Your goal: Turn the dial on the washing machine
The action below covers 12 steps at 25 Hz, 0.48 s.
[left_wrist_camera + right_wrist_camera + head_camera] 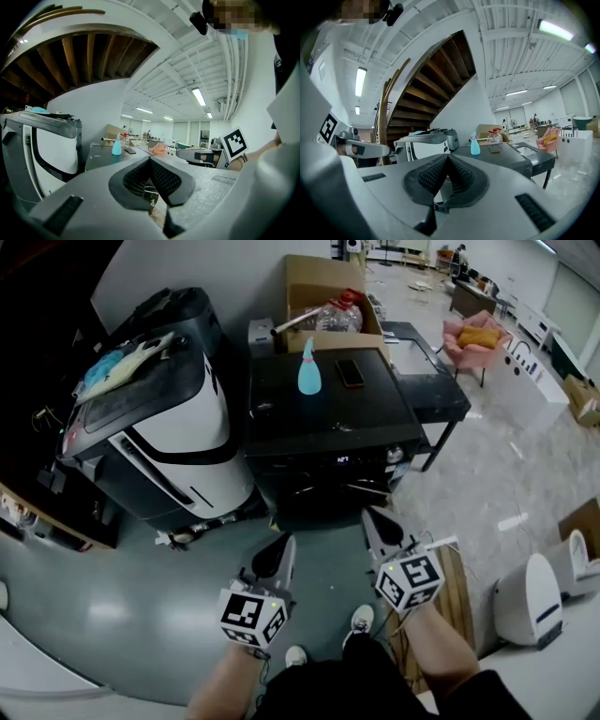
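the left tool [283,545] and right tool [373,519] are hovering closed and empty before the boxy black washing machine [319,409], its small round silvery dial [395,455] sitting front-right, so the right one should be opening before squaring onto it.

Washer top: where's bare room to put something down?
Front half of the washing machine top is mostly bare, between the blue spray bottle and phone behind and its front edge. Crowded at the back: bottle, phone, then the stuffed cardboard box. The white machine at left has a cloth on top.
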Each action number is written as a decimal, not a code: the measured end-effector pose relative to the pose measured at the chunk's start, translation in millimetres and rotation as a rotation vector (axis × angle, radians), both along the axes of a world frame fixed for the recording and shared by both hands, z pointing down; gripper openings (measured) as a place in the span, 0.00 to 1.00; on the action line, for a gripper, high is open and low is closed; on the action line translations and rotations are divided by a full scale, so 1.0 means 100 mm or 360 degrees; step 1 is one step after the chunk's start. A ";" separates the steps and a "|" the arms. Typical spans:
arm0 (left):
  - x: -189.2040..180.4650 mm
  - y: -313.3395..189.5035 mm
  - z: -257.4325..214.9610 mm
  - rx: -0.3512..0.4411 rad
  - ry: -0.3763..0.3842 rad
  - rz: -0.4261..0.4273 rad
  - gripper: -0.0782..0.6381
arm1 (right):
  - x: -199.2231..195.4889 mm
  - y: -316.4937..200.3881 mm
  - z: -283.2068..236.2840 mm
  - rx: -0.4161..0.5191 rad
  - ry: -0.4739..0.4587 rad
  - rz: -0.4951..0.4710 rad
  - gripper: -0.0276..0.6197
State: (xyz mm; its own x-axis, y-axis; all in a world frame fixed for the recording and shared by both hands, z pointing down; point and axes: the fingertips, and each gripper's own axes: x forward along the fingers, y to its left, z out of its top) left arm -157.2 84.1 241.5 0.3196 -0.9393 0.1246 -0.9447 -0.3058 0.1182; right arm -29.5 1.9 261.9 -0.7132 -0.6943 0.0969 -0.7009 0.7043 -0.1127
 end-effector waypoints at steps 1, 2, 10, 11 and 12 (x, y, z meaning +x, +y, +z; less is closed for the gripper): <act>-0.06 0.08 0.00 0.0005 0.0000 0.0020 0.11 | -0.03 0.09 0.00 -0.0005 -0.0003 0.0027 0.04; -0.11 0.15 0.01 0.0006 0.0003 0.0040 0.11 | -0.06 0.17 0.01 -0.0006 -0.0004 0.0053 0.04; -0.26 0.73 0.22 -0.0043 0.0037 0.0246 0.11 | -0.08 0.92 0.16 -0.0036 0.0034 0.0265 0.04; -0.24 0.78 0.25 -0.0046 0.0040 0.0274 0.12 | -0.06 1.01 0.19 -0.0043 0.0039 0.0292 0.04; -0.22 0.84 0.28 -0.0050 0.0043 0.0300 0.11 | -0.02 1.10 0.21 -0.0050 0.0043 0.0318 0.04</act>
